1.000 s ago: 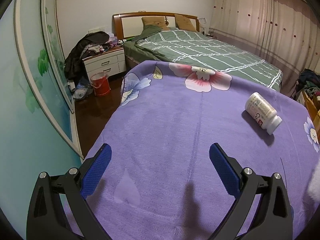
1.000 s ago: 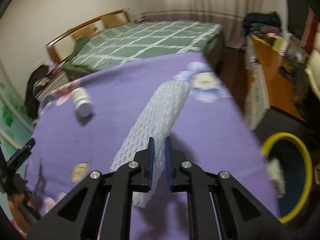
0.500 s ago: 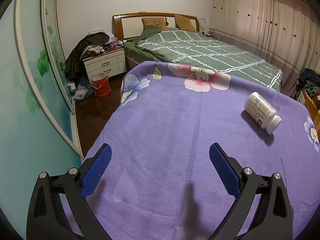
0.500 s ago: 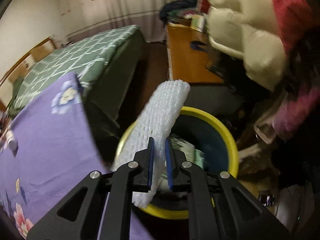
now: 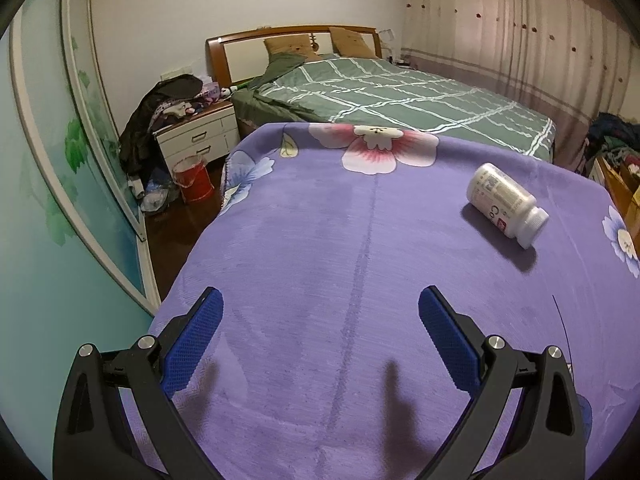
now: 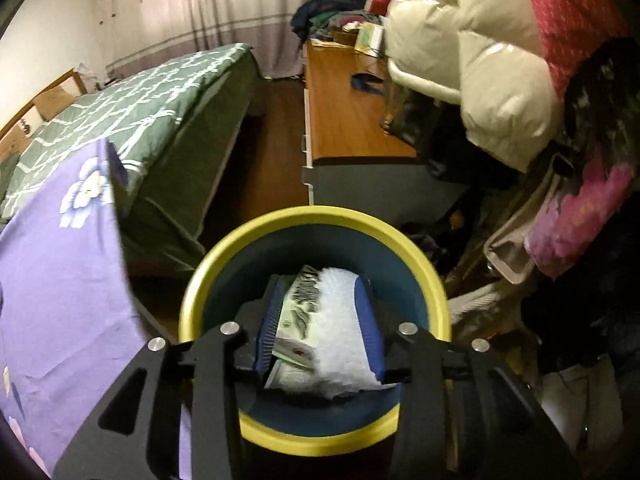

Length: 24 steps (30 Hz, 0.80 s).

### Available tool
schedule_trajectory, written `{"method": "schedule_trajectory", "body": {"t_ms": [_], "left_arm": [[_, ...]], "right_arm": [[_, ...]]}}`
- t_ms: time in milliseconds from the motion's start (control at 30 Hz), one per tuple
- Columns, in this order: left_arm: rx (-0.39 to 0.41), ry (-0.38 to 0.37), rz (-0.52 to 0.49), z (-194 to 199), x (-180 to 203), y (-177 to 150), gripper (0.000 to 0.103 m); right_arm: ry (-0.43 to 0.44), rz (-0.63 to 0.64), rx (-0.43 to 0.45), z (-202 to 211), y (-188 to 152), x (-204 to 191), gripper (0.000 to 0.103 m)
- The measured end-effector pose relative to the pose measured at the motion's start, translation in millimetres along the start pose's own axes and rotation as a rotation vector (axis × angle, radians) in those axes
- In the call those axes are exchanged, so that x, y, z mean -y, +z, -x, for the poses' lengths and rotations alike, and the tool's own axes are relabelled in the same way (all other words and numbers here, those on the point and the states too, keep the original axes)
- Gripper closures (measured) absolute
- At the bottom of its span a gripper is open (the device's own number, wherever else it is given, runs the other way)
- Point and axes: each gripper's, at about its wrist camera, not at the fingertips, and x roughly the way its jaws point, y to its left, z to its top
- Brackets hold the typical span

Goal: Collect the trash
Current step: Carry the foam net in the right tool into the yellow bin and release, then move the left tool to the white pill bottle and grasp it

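Right gripper point(image 6: 318, 312): held over the mouth of the bin, pointing down into it; its jaws have just been opening and now stand apart, pads pressing on nothing.
Foam netting point(image 6: 340, 328): white, blurred, seen between the parted blue pads and inside the bin, close against the right-hand pad; whether it touches that pad I cannot tell.
Bin point(image 6: 400, 240): round, yellow rim, dark blue inside, directly below the right gripper; printed paper point(image 6: 298, 320) lies in it under the left-hand pad.
Left gripper point(image 5: 320, 320): jaws spread wide, nothing between them, over the purple floral blanket point(image 5: 320, 240).
Pill bottle point(image 5: 506, 205): white, on its side on the blanket, ahead and to the right of the left gripper, well apart from it.
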Motion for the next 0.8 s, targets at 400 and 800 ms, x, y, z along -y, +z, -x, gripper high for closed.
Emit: {"method": "schedule_trajectory", "body": {"t_ms": [400, 800], "left_arm": [[-0.05, -0.148, -0.016, 21.9, 62.1, 27.3, 0.005], [-0.128, -0.179, 0.035, -24.1, 147.3, 85.1, 0.005]], "right_arm": [[0.31, 0.318, -0.032, -14.8, 4.2, -148.3, 0.061], [0.39, 0.411, -0.029, -30.8, 6.4, -196.0, 0.06]]}}
